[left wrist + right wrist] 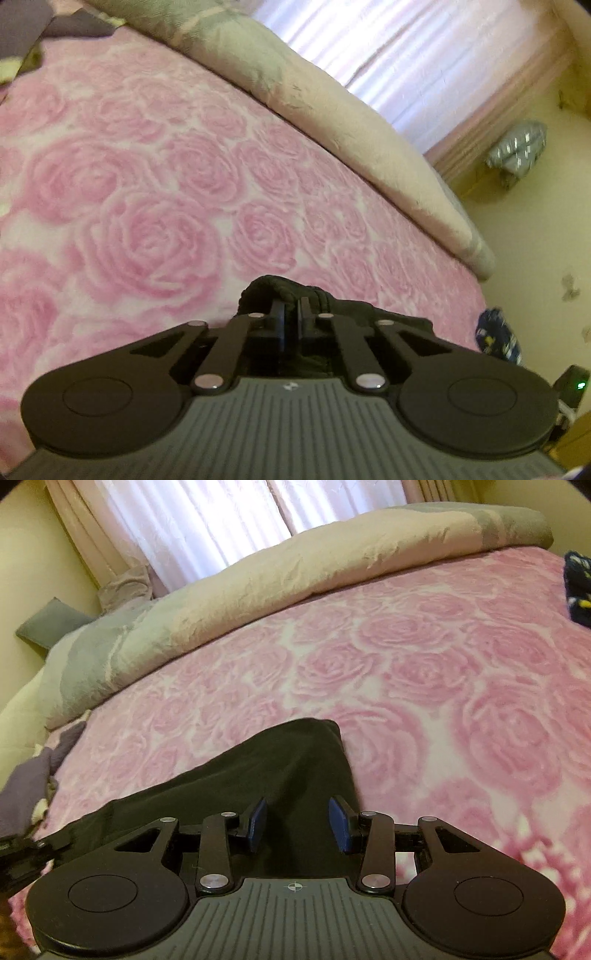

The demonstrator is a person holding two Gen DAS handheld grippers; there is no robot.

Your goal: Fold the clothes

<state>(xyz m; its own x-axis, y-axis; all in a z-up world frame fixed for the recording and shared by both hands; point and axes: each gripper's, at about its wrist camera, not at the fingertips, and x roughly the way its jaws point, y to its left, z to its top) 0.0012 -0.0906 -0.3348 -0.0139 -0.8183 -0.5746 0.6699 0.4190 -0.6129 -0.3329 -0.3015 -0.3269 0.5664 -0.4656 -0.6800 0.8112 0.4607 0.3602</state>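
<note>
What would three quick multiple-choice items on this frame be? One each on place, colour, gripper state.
1. Where does the black garment lie?
A. on the pink rose blanket
B. on the floor
C. on a chair

2. What colour are the right gripper pads?
A. red
B. blue
C. white

3. How is the left gripper?
A. wide open, holding nothing
B. out of view
C. closed on bunched black fabric

Key: 1 A, dark cloth spreads over the rose pattern; 2 B, both pads show blue; 3 C, jaws nearly meet with fabric gathered at their tips.
</note>
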